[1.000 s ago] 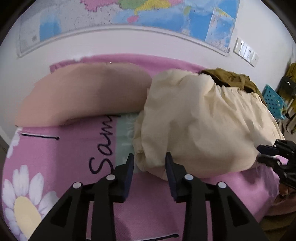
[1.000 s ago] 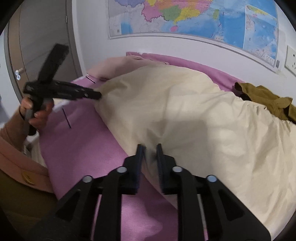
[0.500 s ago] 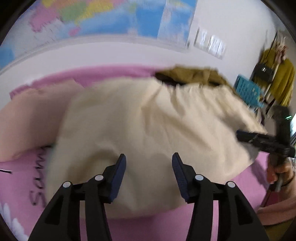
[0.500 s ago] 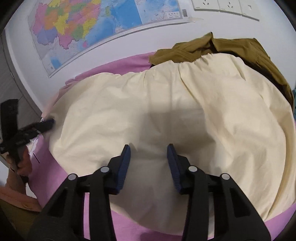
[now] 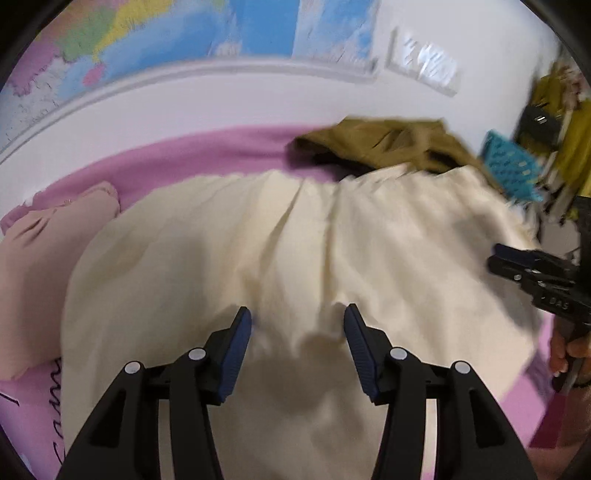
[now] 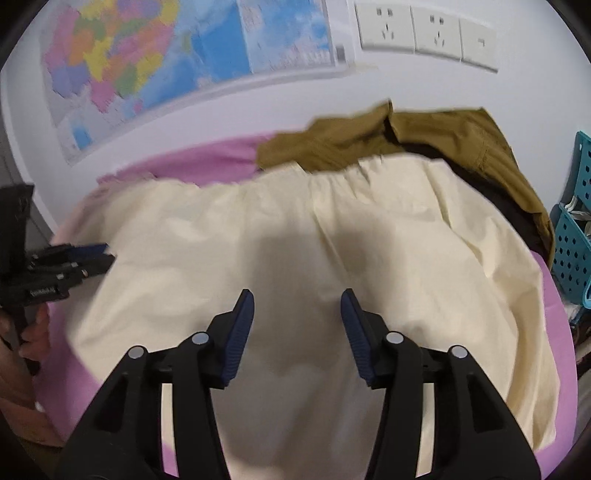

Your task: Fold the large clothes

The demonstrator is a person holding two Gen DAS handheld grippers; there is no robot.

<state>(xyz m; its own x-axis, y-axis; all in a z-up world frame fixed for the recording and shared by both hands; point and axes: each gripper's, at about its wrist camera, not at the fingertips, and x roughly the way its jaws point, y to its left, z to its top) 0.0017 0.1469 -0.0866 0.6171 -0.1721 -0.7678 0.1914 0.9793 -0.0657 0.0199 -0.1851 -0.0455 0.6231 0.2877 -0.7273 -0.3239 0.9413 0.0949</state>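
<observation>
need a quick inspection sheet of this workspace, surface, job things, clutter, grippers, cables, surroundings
surface: pink printed bed cover, largely hidden under fabric
job's things: large cream cloth garment spread wide, wrinkled, gathered seam along its far edge
clutter: olive-brown garment bunched at the far edge, partly under the cream one; peach-pink cloth lying to the left
grippers: left gripper open, over the cream garment, gripping nothing; right gripper open, likewise empty
cables: nothing seen
surroundings: colourful wall map, white wall sockets, blue perforated plastic basket beside the bed
</observation>
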